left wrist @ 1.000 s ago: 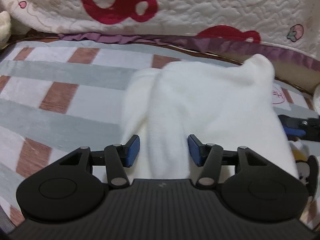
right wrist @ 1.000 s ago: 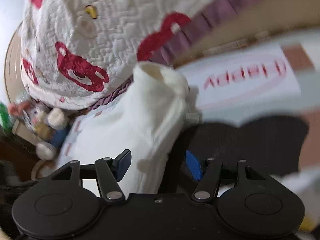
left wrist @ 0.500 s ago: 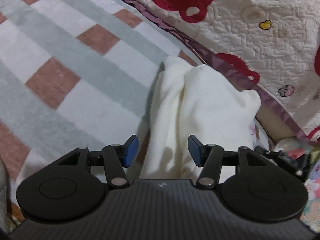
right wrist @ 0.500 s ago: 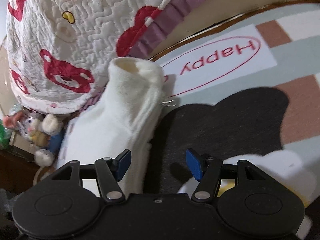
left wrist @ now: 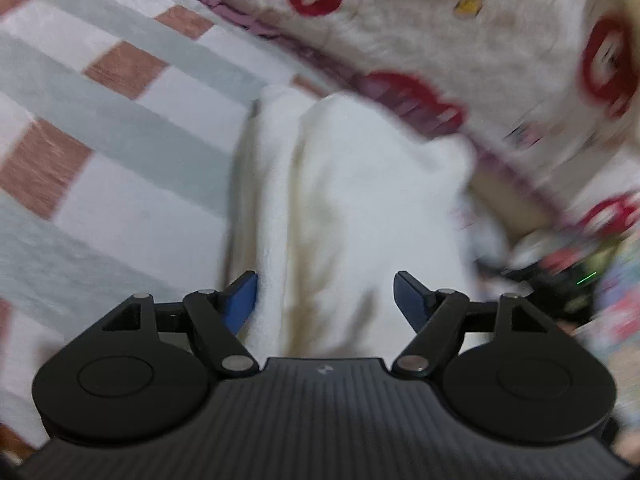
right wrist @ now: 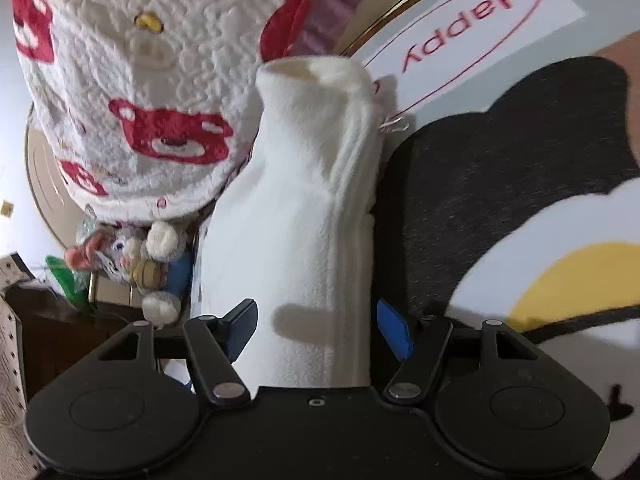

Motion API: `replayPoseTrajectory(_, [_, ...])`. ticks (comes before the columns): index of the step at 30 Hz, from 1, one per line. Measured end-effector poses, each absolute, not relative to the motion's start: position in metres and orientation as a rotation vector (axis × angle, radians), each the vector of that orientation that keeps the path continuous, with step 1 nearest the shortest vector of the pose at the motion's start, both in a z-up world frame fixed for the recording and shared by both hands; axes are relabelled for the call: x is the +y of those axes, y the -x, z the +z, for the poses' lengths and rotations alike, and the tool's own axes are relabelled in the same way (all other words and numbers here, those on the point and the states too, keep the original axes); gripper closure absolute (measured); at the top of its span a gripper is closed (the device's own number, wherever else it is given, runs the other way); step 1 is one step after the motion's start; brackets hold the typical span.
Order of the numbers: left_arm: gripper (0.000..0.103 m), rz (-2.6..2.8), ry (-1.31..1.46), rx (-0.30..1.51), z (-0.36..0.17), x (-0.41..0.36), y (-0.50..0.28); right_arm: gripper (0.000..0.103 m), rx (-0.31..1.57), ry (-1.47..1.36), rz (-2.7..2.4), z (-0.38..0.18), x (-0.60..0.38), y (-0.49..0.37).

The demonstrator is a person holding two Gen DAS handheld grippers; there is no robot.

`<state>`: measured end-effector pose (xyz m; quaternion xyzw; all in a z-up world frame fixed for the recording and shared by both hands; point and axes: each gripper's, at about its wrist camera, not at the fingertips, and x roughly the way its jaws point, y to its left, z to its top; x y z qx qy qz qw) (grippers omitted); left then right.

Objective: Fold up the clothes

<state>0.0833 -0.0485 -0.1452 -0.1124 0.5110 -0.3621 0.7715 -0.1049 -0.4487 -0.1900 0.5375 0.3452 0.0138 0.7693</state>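
1. Fingers (left wrist: 245, 303) of my left gripper (left wrist: 325, 298) stand wide apart, wider than half a second ago, with the white garment (left wrist: 360, 208) lying between the blue pads and nothing clamped.
2. My right gripper (right wrist: 316, 326) is also spread; the garment (right wrist: 304, 216) fills the gap between its pads, but neither pad presses on it.
3. Since a second ago the garment has gone from a raised, draped shape to a long folded bundle lying flat on the checked blanket (left wrist: 120, 152). I judge that a fold has been laid down and let go.
4. In the right view the bundle shows stacked layered edges along one side, beside a black patch (right wrist: 500, 152) and the word "Happy" (right wrist: 468, 24).
5. Beyond lies a quilt with red bears (right wrist: 152, 92), with soft toys (right wrist: 136, 256) below it.
6. My left view is smeared by motion, and both gripper bodies hide the garment's near end.
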Motion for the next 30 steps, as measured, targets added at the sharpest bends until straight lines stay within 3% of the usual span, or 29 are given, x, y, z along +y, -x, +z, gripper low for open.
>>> replayPoseTrajectory(4, [0.019,-0.736,0.150,1.154,-0.162,-0.056,-0.081,0.032,0.779,-1.151,0.039,-0.193,-0.439,0.097])
replayPoseTrajectory(15, [0.018,-0.785,0.498,1.263,-0.200,-0.024,-0.093,0.014,0.823,-1.122,0.102,-0.198,-0.420,0.077])
replayPoseTrajectory(19, [0.030,-0.823,0.462,1.202,-0.198,-0.027,-0.085,0.010,0.840,-1.101,0.124,-0.203,-0.415,0.065])
replayPoseTrajectory(21, [0.050,-0.842,0.424,1.166,-0.190,-0.031,-0.082,0.011,0.823,-1.103,0.139,-0.208,-0.413,0.059])
replayPoseTrajectory(22, [0.052,-0.850,0.381,1.143,-0.184,-0.035,-0.080,0.013,0.805,-1.089,0.149,-0.208,-0.411,0.057])
replayPoseTrajectory(26, [0.055,-0.872,0.283,1.079,-0.170,-0.044,-0.074,0.042,0.751,-0.899,0.183,-0.184,-0.398,0.059])
replayPoseTrajectory(30, [0.061,-0.877,0.253,1.032,-0.162,-0.048,-0.069,0.047,0.709,-0.741,0.164,-0.150,-0.386,0.060])
